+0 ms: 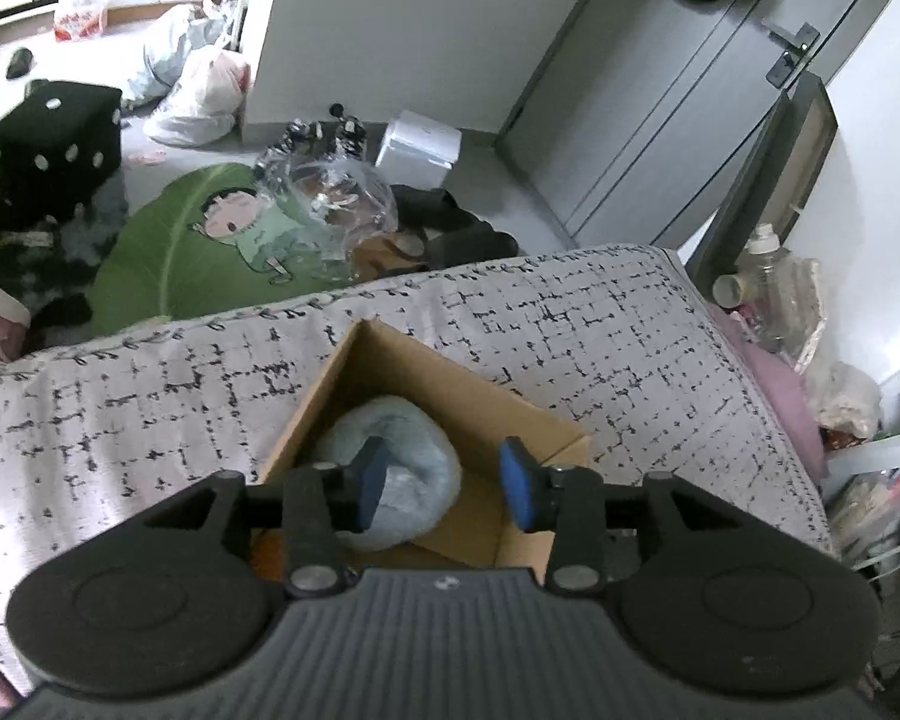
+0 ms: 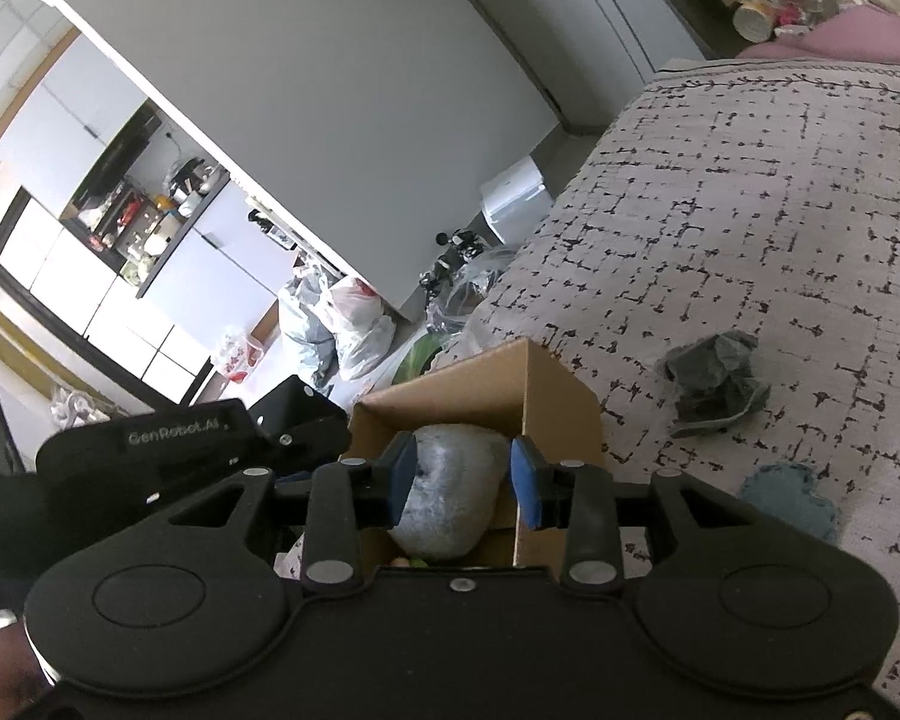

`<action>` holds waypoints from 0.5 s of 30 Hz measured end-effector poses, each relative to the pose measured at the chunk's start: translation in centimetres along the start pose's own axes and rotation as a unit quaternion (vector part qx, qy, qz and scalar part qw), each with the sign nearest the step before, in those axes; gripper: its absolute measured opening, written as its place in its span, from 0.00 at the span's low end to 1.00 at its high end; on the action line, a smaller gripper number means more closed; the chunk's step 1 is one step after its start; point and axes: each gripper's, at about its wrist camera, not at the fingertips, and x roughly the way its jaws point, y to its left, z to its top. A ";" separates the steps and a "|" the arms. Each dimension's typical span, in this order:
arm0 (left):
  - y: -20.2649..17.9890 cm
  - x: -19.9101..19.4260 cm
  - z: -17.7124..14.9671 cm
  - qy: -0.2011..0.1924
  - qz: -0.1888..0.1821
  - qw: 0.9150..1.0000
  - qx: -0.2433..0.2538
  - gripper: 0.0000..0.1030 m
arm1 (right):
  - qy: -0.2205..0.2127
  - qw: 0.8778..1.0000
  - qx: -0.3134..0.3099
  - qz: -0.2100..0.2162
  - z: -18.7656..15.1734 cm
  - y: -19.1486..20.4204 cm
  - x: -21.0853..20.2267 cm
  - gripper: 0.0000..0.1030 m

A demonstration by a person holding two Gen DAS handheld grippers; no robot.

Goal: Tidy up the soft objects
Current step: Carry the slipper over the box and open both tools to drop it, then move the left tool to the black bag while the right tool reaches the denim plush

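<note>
We hover both grippers, left gripper [image 1: 447, 483] and right gripper [image 2: 463, 486], fingers wide and empty, over the box [image 2: 480, 387] holding the fluffy blue cushion [image 1: 390, 468]. Risk: knocking the light box, missing the gray cloth [image 2: 717, 381] on the bed [image 2: 750, 210].

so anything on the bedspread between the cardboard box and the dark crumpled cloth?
No: in the right wrist view only bare patterned bedspread separates the cardboard box from the dark crumpled cloth.

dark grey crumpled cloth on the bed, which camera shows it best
The right wrist view: the dark grey cloth lies in plain sight on the bed cover, right of the cardboard box. The left wrist view does not show it.
</note>
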 end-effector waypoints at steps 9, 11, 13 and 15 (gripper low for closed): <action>-2.0 -1.6 -0.7 -0.005 0.045 0.999 0.029 0.67 | -0.010 1.000 0.021 -0.008 0.9 -0.7 -2.3 0.69; -2.4 -2.2 -0.9 -0.010 0.051 0.998 0.034 0.72 | -0.010 1.000 0.025 -0.013 1.0 -0.9 -3.0 0.75; -2.8 -2.7 -1.0 -0.013 0.058 0.998 0.038 0.73 | -0.010 0.999 0.026 -0.018 1.1 -1.1 -3.5 0.78; -3.1 -3.2 -1.1 -0.016 0.061 0.997 0.044 0.74 | -0.011 0.999 0.030 -0.024 1.2 -1.4 -4.0 0.78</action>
